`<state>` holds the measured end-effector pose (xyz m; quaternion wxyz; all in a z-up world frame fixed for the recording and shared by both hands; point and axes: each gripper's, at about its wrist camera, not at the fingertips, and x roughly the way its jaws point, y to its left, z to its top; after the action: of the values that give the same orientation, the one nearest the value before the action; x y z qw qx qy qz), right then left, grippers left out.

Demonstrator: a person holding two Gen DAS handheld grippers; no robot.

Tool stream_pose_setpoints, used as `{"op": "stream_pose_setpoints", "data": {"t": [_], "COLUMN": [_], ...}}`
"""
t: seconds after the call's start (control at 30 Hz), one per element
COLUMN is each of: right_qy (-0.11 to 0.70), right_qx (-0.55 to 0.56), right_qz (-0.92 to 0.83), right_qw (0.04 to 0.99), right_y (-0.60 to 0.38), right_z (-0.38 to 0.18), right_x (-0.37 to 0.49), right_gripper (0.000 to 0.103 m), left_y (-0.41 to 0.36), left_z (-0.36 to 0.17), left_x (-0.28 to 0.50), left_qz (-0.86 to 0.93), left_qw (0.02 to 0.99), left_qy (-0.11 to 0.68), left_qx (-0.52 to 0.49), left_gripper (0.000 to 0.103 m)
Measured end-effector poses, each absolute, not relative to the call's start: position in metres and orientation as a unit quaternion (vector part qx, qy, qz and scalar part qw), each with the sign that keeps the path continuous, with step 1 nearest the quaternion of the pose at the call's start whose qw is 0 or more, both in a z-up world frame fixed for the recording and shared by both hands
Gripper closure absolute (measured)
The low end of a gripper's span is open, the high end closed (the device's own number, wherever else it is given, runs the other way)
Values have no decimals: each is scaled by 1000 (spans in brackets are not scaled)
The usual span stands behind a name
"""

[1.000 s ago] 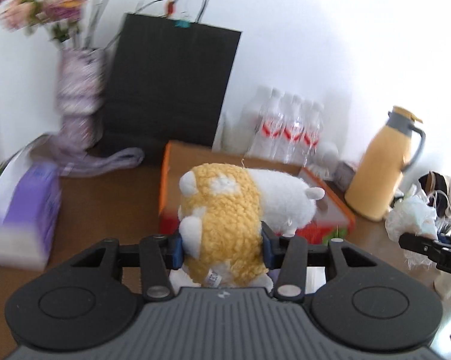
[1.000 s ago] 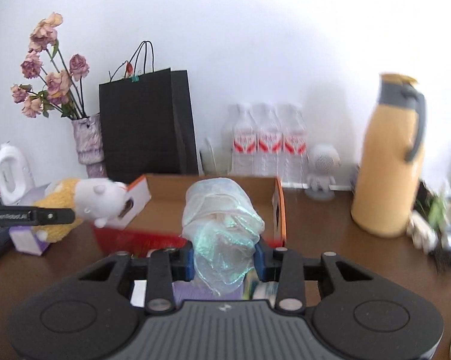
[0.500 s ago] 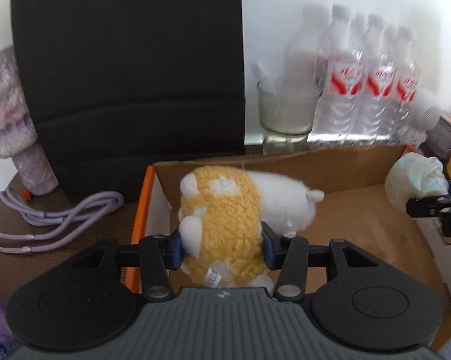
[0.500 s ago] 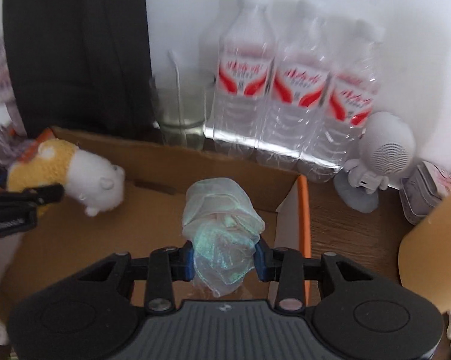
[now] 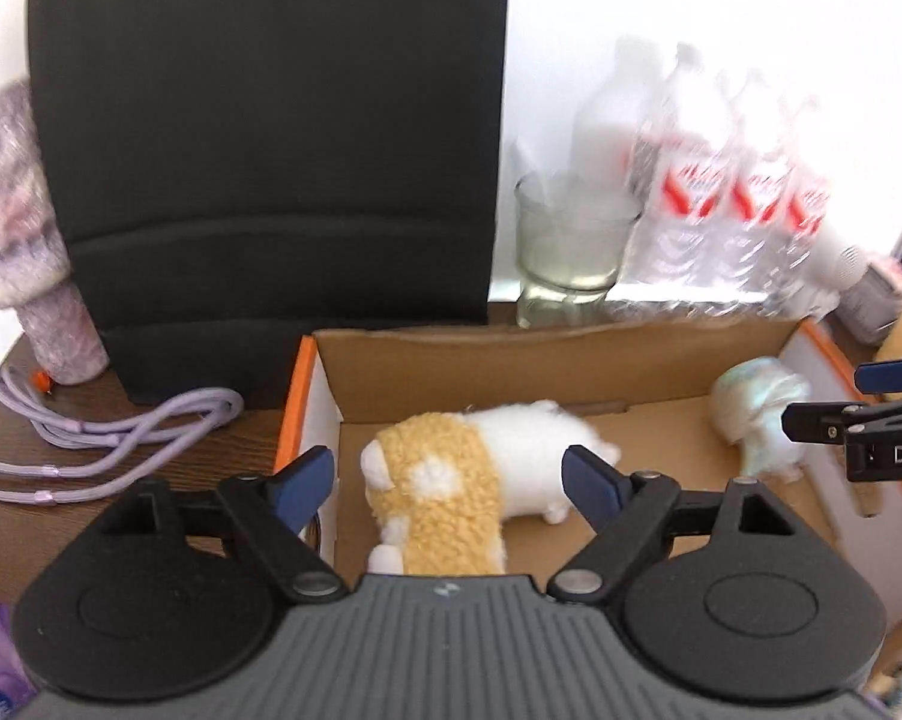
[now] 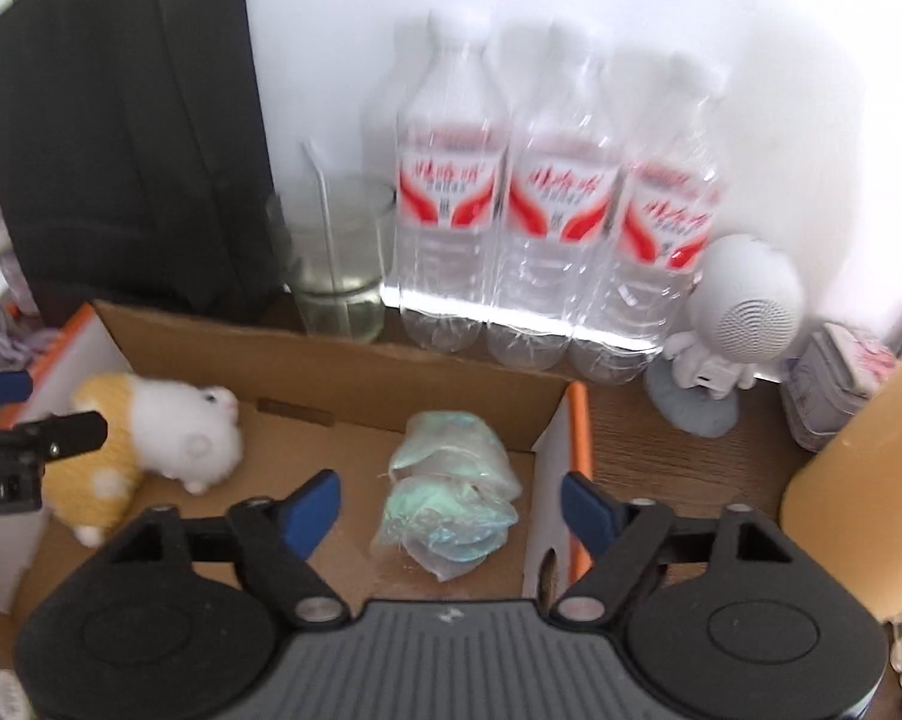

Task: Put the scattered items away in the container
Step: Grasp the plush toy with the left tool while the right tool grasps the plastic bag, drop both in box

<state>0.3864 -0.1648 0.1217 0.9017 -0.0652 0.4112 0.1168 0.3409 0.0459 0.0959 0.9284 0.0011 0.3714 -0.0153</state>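
Now inside the orange-edged cardboard box [image 5: 571, 354]: yellow-and-white plush toy [image 5: 469, 492] lying on the floor at the left end, crumpled pale-green plastic wrap [image 6: 451, 504] near the right wall. Just released by left gripper [image 5: 451, 474] and right gripper [image 6: 451, 504], jaws freshly spread wide, pads clear of both. Behind the box: black bag [image 5: 270, 120], glass [image 6: 336, 258], water bottles [image 6: 553, 222].

- My right hand-held gripper [image 6: 451, 501] has just been opening; its blue pads stand clear of the crumpled plastic bundle [image 6: 447, 513] between them.
- The bundle lies on the floor of the cardboard box [image 6: 342, 360].
- The plush toy [image 6: 156, 444] lies at the box's left, beside my left hand-held gripper [image 6: 36, 414].
- Three water bottles [image 6: 556, 240] stand behind the box.
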Motion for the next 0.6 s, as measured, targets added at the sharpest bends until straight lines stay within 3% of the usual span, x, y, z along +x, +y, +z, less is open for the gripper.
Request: {"op": "stream_pose_setpoints", "data": {"t": [0.1,0.33,0.43,0.53,0.6], "right_qy": [414,419,357,232,186], "right_qx": [-49,35,39,21,13], "right_qz": [121,141,138,165,165], "right_qw": [901,896,923,958,968], "right_y": [-171,-196,-200,-203,-202], "right_z": [138,140,145,145,142], "right_x": [367,301,247,174,135], "right_gripper": [18,18,18,16,9], "left_y": [44,27,23,17,17], "left_z": [117,138,145,140,133], "left_x": [316,242,182,121,88], "left_qz": [-5,33,20,-17,-7], "left_qw": [935,953,978,992,995], "left_qy": [356,302,208,120,97], "left_qx": [-5,4,-20,-32,-32], "left_gripper": [6,5,0,0,0]}}
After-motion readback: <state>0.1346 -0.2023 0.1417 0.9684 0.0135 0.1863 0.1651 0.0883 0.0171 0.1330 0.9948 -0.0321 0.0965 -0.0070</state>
